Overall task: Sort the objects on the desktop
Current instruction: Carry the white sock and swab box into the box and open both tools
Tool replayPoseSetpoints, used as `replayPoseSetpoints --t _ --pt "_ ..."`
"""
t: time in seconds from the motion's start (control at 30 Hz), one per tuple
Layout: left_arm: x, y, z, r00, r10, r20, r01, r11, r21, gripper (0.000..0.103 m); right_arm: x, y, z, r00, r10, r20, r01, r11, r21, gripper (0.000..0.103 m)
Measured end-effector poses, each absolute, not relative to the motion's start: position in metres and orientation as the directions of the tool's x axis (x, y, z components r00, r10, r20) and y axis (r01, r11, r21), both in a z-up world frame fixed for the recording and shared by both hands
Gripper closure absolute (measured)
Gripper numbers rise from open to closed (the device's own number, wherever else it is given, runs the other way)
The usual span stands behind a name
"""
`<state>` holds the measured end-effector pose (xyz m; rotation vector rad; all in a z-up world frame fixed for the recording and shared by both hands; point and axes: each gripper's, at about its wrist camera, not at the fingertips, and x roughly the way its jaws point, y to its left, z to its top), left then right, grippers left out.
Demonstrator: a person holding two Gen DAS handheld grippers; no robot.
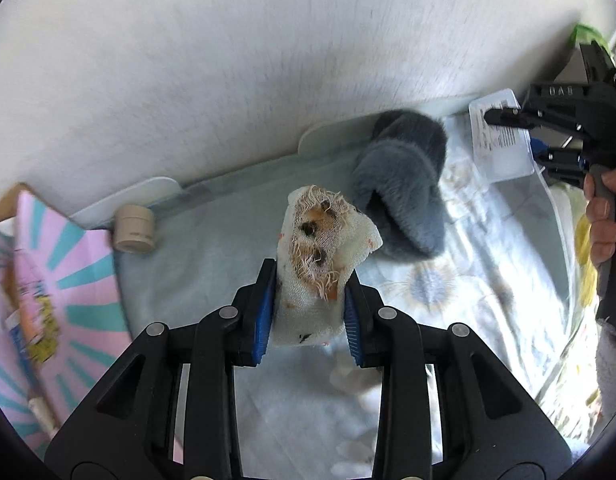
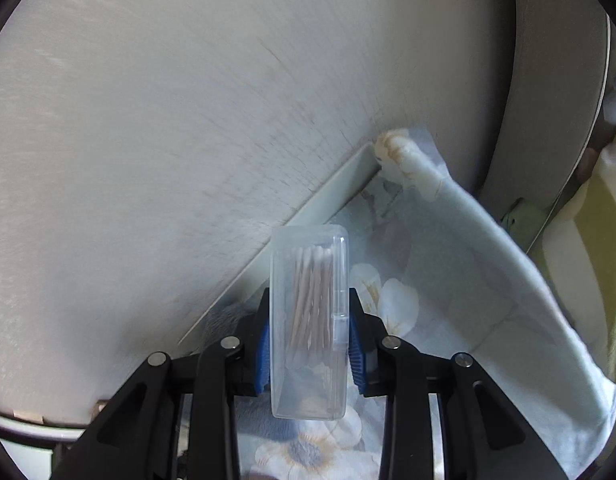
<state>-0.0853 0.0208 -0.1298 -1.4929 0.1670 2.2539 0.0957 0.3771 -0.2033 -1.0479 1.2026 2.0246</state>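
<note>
Clamped between blue pads of right gripper (image 2: 310, 340): clear rectangular plastic box (image 2: 309, 320) with a bundle of wooden cotton swabs (image 2: 312, 300) inside, lid closed, held upright above pale flowered cloth (image 2: 488, 280) near white wall. Pinched in left gripper (image 1: 310, 312): frayed white gauze rag with brown stains (image 1: 326, 256), lifted off the light blue cloth. Lying past the rag: fuzzy grey slipper (image 1: 404, 188); standing left by the wall: small beige cylindrical jar (image 1: 134, 229), contents unseen.

Frayed cloth (image 1: 324, 264), swab box (image 2: 310, 320), both lifted
</note>
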Motion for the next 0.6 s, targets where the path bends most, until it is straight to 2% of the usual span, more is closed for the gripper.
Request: replayPoseSetpoints --t 0.3,0.53,0.6 --pt "-0.062 0.013 -0.087 -0.374 0.274 -0.886 -0.333 -0.931 -0.147 0.075 0.111 0.343 -0.142 -0.584 0.067 -0.809 -0.663 -0.615 0.427 0.074" --pt "-0.043 -0.017 -0.075 -0.406 0.211 -0.889 -0.220 -0.967 -0.129 0.075 0.093 0.298 -0.104 -0.635 -0.028 -0.772 -0.484 -0.764 0.426 0.074" --pt "-0.037 -0.031 -0.069 -0.417 0.202 -0.886 -0.195 -0.972 -0.130 0.075 0.060 0.269 -0.093 -0.645 -0.071 -0.761 -0.422 -0.797 0.432 0.074"
